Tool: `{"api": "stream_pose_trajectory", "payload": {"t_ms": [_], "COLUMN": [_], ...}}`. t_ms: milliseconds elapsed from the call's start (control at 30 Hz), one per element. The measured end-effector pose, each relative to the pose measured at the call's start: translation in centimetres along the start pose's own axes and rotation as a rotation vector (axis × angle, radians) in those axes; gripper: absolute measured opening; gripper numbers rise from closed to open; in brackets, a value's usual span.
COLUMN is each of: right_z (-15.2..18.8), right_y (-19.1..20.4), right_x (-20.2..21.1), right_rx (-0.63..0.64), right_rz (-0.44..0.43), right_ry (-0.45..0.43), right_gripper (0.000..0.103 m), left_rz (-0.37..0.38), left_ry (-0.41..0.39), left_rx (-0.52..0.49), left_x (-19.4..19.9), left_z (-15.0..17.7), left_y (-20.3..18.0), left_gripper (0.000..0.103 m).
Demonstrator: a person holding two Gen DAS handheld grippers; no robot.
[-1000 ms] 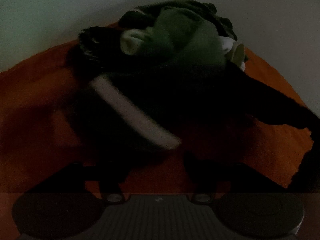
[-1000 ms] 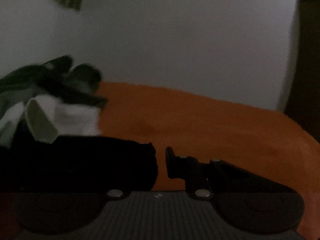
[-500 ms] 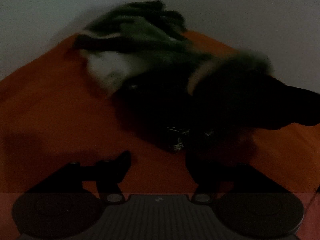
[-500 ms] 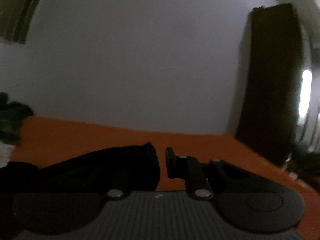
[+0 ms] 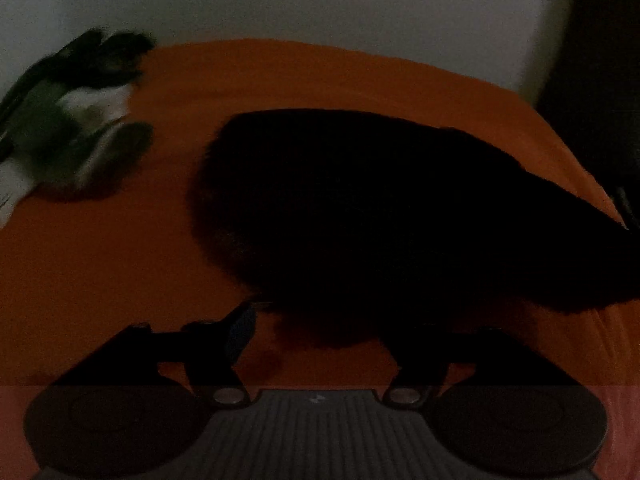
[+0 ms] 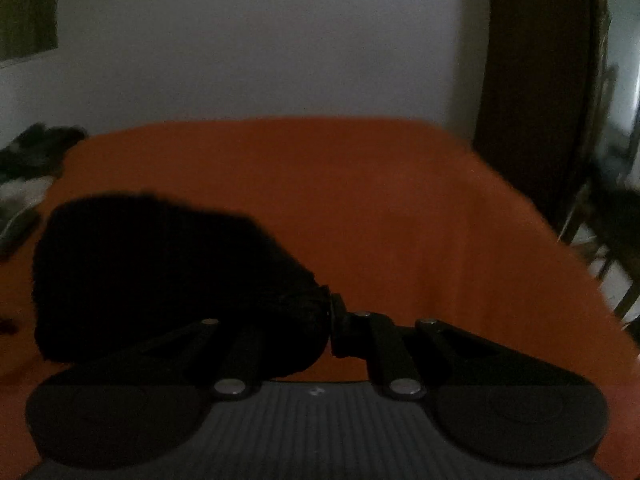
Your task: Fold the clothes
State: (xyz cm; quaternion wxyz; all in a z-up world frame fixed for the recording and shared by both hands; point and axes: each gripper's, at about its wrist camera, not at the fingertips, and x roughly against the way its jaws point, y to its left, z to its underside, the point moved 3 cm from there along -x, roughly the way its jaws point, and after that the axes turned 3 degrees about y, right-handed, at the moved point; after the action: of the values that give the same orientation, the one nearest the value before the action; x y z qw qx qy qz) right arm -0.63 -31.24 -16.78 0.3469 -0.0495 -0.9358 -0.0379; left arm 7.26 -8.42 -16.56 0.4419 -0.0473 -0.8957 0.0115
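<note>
A black garment (image 5: 380,208) lies bunched on the orange bed sheet (image 5: 100,280), away from the pile. My left gripper (image 5: 328,332) hovers just in front of it, and its jaws are opening. The garment's lower edge sags between them, clear of the left finger (image 5: 240,328); the right finger is lost against the dark cloth. In the right wrist view, my right gripper (image 6: 330,328) is shut on one end of the black garment (image 6: 160,280), which drapes over its left finger.
A pile of green, white and dark clothes (image 5: 68,136) sits at the far left of the bed, and shows as the pile (image 6: 28,168) in the right wrist view too. A pale wall stands behind. A dark wardrobe (image 6: 532,120) is beyond the bed's right edge. The room is dim.
Both views have swung right: the clothes pile slid from the middle to the far left. The black garment has come away from the pile onto bare sheet. My left jaws stand wider.
</note>
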Motion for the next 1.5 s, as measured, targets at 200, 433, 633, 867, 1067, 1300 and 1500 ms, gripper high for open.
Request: {"api": "stream_pose_trajectory", "payload": {"t_ms": [200,433,633,867,1067,1300,1500], "right_z": [3.7,2.1,2.1,3.0,1.6,5.6,14.1], "right_y": [-2.9,-5.7,-5.2,-4.2,-4.6,-3.9,-2.0], "right_x": [-1.8,-2.0,-1.2,-0.1,1.8,7.5,12.9], "right_rx": [-0.063,-0.109,-0.127,-0.142,-0.009,-0.036,0.097], "right_rz": [-0.1,-0.166,-0.153,-0.153,-0.232,-0.296,-0.282], "right_ry": [0.029,0.011,-0.086,-0.105,0.003,0.129,0.274], "right_gripper": [0.013,0.013,0.013,0.013,0.013,0.013,0.013], "left_rz": [-0.113,-0.185,-0.363,-0.364,-0.272,-0.171,-0.09], "left_ry": [0.0,-0.038,-0.058,-0.057,-0.073,-0.008,0.03], "left_rx": [-0.076,-0.046,0.02,0.076,-0.024,-0.09,-0.035], "left_x": [-3.8,-4.0,-5.6,-2.8,9.0,16.9,16.7], "left_z": [3.3,5.2,5.1,5.6,8.9,17.1,23.9], "left_y": [-7.1,-8.3,-7.7,-5.3,-3.5,-0.7,4.5], "left_gripper": [0.064,0.069,0.083,0.011,0.011,0.011,0.011]}}
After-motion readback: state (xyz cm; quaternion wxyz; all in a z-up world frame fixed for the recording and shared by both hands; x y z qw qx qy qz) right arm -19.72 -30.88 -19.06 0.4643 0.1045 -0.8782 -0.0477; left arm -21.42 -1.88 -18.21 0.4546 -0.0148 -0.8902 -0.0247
